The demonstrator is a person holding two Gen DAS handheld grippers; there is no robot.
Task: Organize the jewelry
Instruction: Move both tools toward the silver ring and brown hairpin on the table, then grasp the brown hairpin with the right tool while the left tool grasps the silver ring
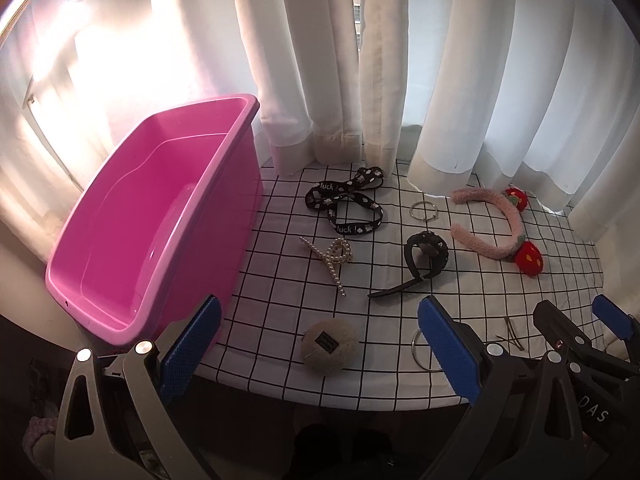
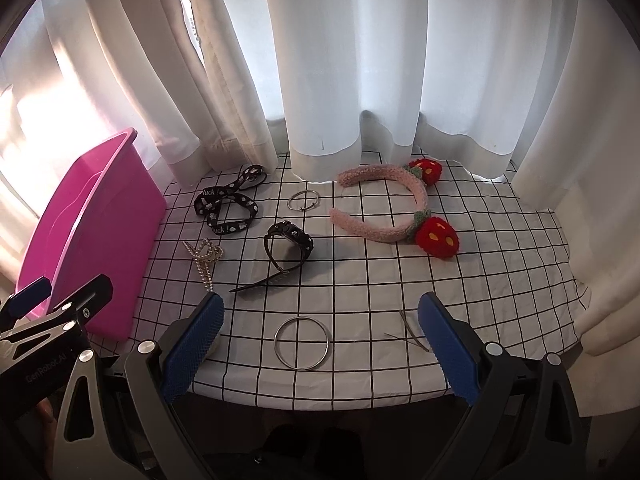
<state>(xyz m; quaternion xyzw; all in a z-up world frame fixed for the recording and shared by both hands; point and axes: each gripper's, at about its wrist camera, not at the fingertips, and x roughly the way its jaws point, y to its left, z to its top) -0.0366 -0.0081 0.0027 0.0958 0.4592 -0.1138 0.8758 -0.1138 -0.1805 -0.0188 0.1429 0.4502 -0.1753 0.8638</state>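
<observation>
Both tongs, left tongs [image 1: 318, 334] and right tongs [image 2: 320, 334], gape empty; our pink bin [image 1: 120, 216] at nine o'clock holds nothing, every piece awaits on the tabletop [image 2: 400, 280].

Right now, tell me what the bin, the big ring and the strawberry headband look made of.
Pink bin: glossy moulded plastic, with sheen on its walls. Large ring: thin polished metal, by its bright silvery glint. Strawberry headband: fuzzy pink plush fabric, probably over a stiff core.
</observation>
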